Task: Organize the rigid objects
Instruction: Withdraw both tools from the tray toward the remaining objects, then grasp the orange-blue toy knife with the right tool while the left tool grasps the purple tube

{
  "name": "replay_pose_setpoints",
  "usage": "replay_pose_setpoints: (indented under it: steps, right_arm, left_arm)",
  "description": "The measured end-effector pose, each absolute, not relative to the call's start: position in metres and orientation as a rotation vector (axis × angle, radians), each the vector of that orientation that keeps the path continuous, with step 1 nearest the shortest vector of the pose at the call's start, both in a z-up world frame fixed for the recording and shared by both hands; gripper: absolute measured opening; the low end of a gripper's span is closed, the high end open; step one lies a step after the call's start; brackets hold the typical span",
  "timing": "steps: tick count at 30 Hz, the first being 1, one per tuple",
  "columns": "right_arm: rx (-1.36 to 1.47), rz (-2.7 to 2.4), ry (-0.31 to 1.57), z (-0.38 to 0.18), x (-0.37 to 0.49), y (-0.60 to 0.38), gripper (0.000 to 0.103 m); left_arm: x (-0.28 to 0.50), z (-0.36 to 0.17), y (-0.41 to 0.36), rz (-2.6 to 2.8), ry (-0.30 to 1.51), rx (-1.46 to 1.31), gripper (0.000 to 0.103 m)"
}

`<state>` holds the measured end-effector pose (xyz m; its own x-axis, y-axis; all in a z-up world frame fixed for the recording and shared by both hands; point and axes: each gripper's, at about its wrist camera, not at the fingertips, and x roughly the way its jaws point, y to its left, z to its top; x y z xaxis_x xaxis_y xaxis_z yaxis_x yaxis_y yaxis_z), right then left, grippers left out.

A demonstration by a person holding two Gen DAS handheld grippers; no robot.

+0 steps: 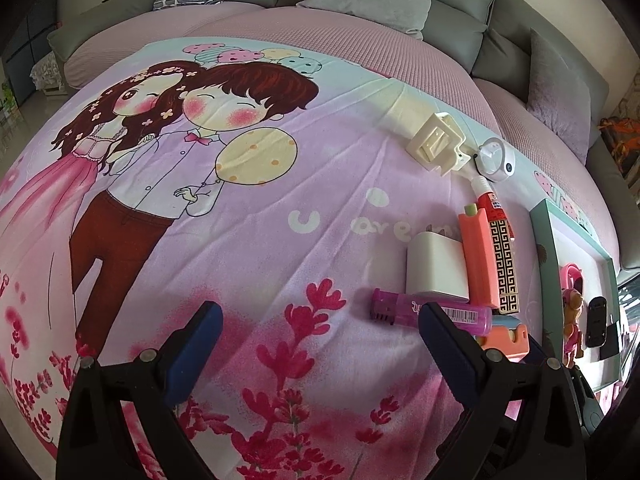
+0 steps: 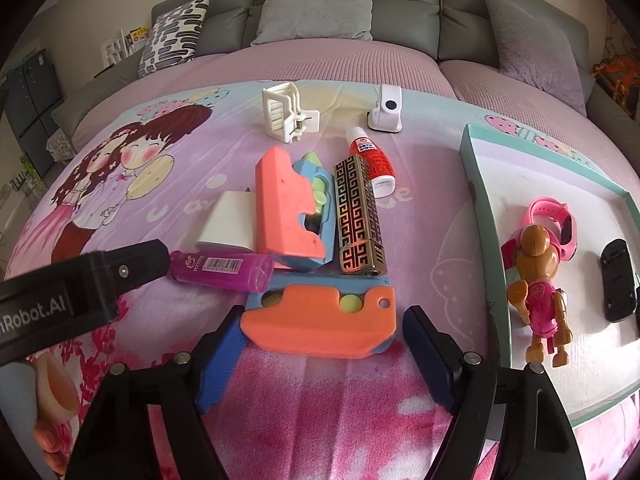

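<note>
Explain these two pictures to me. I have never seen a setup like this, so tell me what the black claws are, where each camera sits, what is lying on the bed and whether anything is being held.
There is no robot here. A person holds a black two-finger clamp in each hand, and each clamp has a wide-angle camera that looks out along its fingers. One picture comes from the left gripper, the other from the right gripper. Both are open and hold nothing.

On the cartoon blanket lie a purple lighter, a white charger, two orange and blue toys, a gold patterned case, a red glue bottle, a white clip and a small white device.

The teal box lid already holds a toy puppy, a pink watch and a black object.

The right gripper's fingers flank the nearer orange toy.
</note>
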<state>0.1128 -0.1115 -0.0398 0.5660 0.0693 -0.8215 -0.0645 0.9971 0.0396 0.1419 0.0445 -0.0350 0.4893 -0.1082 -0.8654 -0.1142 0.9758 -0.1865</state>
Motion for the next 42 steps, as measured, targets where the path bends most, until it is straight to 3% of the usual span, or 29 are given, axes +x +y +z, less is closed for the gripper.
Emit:
replay_pose_setpoints:
  steps: [7, 42]
  right_arm:
    - [0.016, 0.073, 0.967, -0.039, 0.108, -0.118, 0.073]
    - [-0.009, 0.042, 0.968, -0.037, 0.094, -0.129, 0.073]
  left_arm:
    - [0.141, -0.034, 0.029, -0.067, 1.074, -0.221, 0.098]
    - [0.171, -0.061, -0.044, -0.131, 1.169, 0.036, 0.098]
